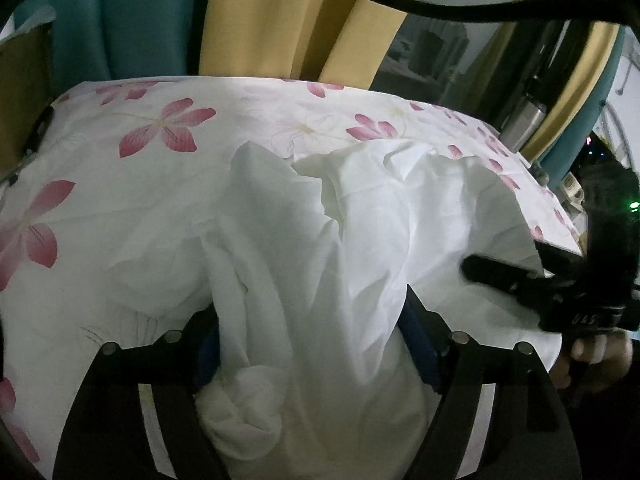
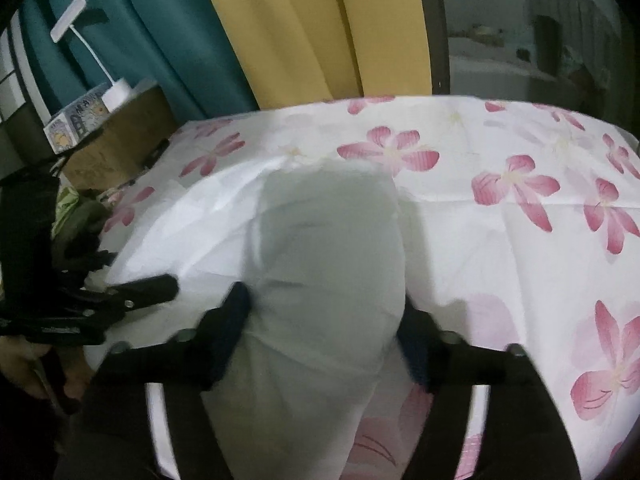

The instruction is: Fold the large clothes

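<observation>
Garment (image 1: 320, 264): white woven cloth, matt, creased.
Sheet (image 2: 500, 208): smooth printed cloth, matt, pink floral pattern.
Left tongs (image 1: 316, 344): black matt plastic, blue pads, metal pins.
Curtains (image 2: 304, 32): matt cloth, yellow and teal.

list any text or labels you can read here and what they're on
"UAS", faint and uncertain: on the right gripper body, seen from the left wrist view.
Printed box under the white desk lamp: markings too blurred to read.
White garment, floral sheet: no text.
</observation>
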A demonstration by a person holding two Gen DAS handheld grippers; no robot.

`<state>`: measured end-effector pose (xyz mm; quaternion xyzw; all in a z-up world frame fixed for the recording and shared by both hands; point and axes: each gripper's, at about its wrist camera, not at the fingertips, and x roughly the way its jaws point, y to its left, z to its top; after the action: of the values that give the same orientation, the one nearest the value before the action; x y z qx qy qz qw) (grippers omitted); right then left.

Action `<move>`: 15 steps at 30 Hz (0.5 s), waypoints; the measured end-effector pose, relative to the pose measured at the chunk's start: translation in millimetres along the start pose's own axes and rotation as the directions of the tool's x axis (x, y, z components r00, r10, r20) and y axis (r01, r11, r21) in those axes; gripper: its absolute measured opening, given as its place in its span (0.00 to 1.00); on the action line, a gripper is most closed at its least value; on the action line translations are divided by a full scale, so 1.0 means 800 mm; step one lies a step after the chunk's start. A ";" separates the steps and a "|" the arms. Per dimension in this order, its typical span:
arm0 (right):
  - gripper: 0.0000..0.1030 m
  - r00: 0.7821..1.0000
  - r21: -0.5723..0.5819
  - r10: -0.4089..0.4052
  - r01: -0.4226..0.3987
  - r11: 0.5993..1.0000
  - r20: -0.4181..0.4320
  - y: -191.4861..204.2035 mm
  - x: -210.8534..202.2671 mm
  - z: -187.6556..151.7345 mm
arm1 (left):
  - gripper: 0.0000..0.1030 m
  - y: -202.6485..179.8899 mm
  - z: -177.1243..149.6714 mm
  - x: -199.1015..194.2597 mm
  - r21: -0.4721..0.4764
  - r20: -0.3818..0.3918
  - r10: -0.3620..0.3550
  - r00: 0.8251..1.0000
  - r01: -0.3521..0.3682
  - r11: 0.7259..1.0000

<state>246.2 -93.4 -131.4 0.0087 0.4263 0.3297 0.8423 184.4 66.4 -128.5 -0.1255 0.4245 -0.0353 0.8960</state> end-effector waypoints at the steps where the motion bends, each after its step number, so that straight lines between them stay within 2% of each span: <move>1: 0.80 0.999 0.019 0.032 -0.032 0.999 -0.006 -0.003 0.005 -0.002 | 0.78 -0.003 0.001 0.002 0.013 -0.004 -0.016 1.000 0.016 1.000; 3: 0.80 0.998 0.006 0.058 -0.058 0.998 0.008 0.002 0.006 -0.003 | 0.74 -0.012 0.002 0.005 0.052 -0.020 -0.061 0.998 0.062 0.997; 5: 0.45 0.991 0.014 0.137 -0.137 0.990 -0.002 0.007 0.010 -0.003 | 0.33 -0.017 0.002 0.007 0.049 -0.022 -0.127 0.992 0.128 0.991; 6: 0.37 0.986 0.035 0.165 -0.165 0.986 0.001 0.007 0.012 -0.003 | 0.33 -0.018 0.003 0.008 0.031 -0.024 -0.140 0.990 0.141 0.990; 8: 0.24 0.987 0.014 0.160 -0.161 0.987 0.014 0.014 0.009 -0.002 | 0.24 -0.021 0.003 0.006 0.047 -0.015 -0.136 0.991 0.136 0.990; 15: 0.18 0.982 -0.010 0.171 -0.170 0.985 0.086 0.030 -0.019 0.006 | 0.18 -0.016 0.000 -0.025 0.015 0.049 -0.152 0.987 0.152 0.988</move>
<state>229.8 -81.7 -110.4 0.0584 0.3869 0.4004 0.8286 172.5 57.2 -109.9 -0.1531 0.3908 -0.1027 0.9018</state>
